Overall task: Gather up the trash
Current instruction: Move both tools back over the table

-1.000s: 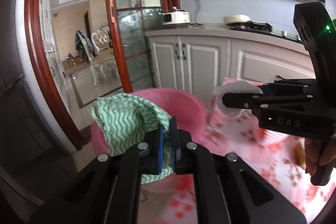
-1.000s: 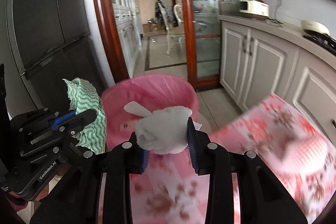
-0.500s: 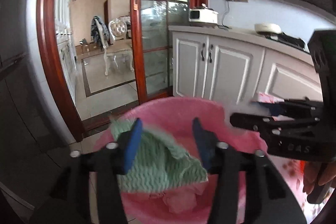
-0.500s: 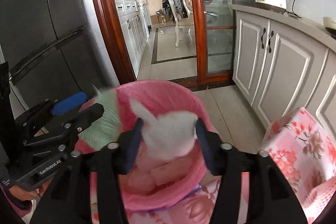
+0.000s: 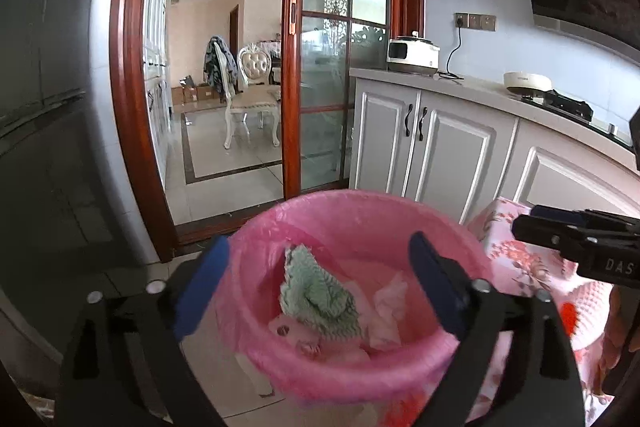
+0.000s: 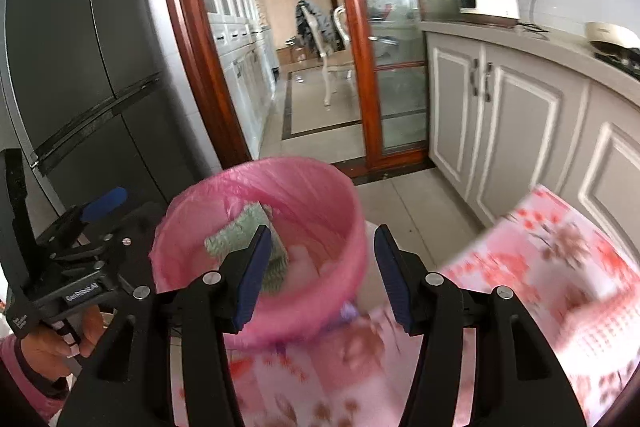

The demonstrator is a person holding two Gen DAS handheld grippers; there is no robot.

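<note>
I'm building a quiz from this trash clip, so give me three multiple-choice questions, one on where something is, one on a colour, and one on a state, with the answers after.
1. Where is the green cloth?
A. On the counter
B. In the bin
C. On the floor

2. What colour is the bin's liner?
A. Pink
B. Black
C. Blue

3. How does the left gripper stand?
A. Shut on the cloth
B. Shut on nothing
C. Open, holding nothing

Answers:
1. B, the cloth lies inside the bin on the other trash.
2. A, the liner over the rim is pink in both views.
3. C, its jaws have just been opening and now stand wide apart above the bin, with the cloth lying below them.
</note>
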